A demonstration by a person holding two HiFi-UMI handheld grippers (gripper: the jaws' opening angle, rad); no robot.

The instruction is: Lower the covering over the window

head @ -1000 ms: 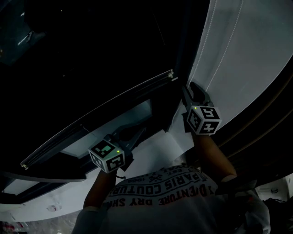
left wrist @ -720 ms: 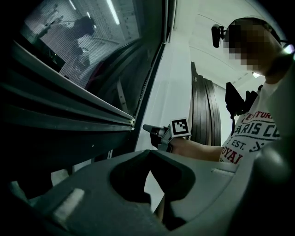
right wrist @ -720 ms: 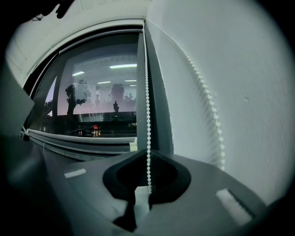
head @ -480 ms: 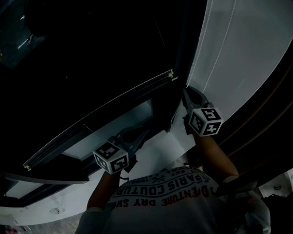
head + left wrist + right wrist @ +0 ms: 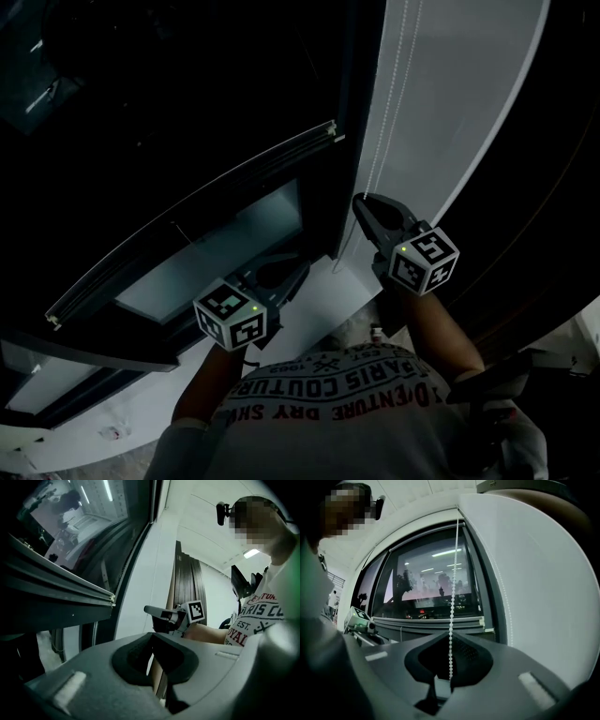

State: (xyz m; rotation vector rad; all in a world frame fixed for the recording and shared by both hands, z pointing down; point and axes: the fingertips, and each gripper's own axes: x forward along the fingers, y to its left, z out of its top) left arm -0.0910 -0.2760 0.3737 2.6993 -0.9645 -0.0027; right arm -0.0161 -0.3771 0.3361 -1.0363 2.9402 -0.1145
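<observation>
1. Head view: shows the right gripper (image 5: 367, 208) now up against the white beaded pull chain (image 5: 373, 159), which hangs along the pale wall panel (image 5: 469, 94). Stood just beside that chain a second ago, jaws spread. Places the left gripper (image 5: 286, 274) low by the sill, touching nothing. Finds the grey metal bottom rail of the blind (image 5: 187, 220) partway down the dark window glass (image 5: 141, 103), not visibly lower than before.
2. Left gripper view: shows this claw's jaws pressed together with nothing between them, the same as a second ago. Catches the right gripper (image 5: 161, 613) raised beyond, near the bottom rail's end (image 5: 110, 599).
3. Right gripper view: shows jaws drawn in from wide to a narrow pinch on the pull chain (image 5: 451, 620), which drops straight between them and ends at the pads. Suggests the grip is only just taken and the downward pull not yet begun. Leaves the bottom rail (image 5: 436, 620) still to come down.
</observation>
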